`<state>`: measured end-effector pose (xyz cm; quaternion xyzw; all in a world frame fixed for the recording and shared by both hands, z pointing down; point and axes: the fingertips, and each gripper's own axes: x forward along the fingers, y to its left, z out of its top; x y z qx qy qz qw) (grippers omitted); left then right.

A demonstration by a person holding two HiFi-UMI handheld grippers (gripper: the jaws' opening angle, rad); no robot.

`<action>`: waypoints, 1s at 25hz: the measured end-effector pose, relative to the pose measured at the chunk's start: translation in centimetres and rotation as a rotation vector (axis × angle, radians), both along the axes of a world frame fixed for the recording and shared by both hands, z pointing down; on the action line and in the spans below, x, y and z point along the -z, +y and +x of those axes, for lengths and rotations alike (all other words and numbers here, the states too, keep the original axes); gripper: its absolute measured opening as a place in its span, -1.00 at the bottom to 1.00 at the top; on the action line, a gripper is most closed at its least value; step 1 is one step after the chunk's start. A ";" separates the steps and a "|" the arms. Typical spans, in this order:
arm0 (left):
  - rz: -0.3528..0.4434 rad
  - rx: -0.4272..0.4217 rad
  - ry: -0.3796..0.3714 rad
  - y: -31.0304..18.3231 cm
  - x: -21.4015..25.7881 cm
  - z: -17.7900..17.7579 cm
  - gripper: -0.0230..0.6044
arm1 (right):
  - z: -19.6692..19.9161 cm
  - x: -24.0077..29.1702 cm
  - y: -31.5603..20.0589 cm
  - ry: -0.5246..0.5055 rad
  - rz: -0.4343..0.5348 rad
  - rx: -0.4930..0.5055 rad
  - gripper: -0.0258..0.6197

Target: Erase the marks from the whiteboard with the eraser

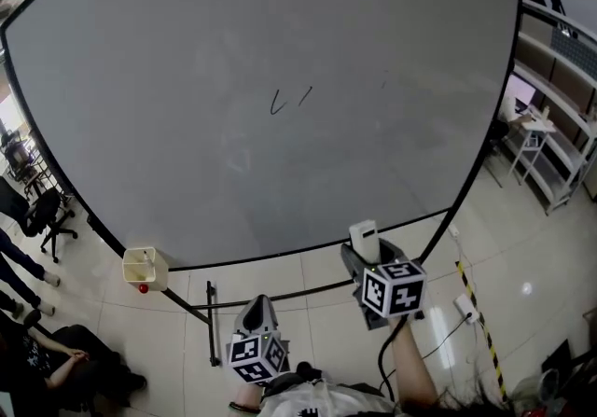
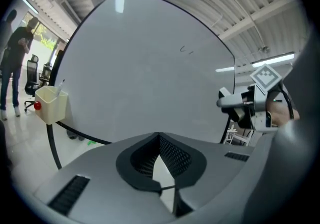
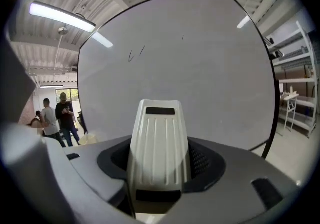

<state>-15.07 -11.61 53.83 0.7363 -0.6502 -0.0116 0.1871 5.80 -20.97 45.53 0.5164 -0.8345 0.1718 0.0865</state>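
A large whiteboard (image 1: 261, 79) fills the head view, with two short dark marks (image 1: 289, 100) near its middle; the marks also show in the right gripper view (image 3: 136, 53) and faintly in the left gripper view (image 2: 186, 49). My right gripper (image 1: 366, 240) is shut on a white ribbed eraser (image 3: 159, 143), held below the board's lower edge and apart from it. My left gripper (image 1: 258, 312) hangs lower, shut with nothing between its jaws (image 2: 159, 160).
A cream holder box (image 1: 145, 267) hangs at the board's lower left. The board's black stand leg (image 1: 211, 322) rises from the tiled floor. White shelving (image 1: 550, 140) stands at right. People and office chairs (image 1: 42, 219) are at left.
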 end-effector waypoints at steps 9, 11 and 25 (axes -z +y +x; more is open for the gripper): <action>-0.022 0.006 -0.071 10.8 -1.1 7.8 -0.94 | 2.2 -11.5 17.9 -0.068 -0.216 0.124 -0.06; -0.047 -0.006 -0.058 13.9 -2.2 10.5 -0.94 | 3.2 -12.1 20.7 -0.078 -0.229 0.146 -0.06; -0.027 0.003 -0.031 20.8 -0.5 12.9 -0.94 | 4.9 -11.4 28.5 -0.080 -0.213 0.165 -0.06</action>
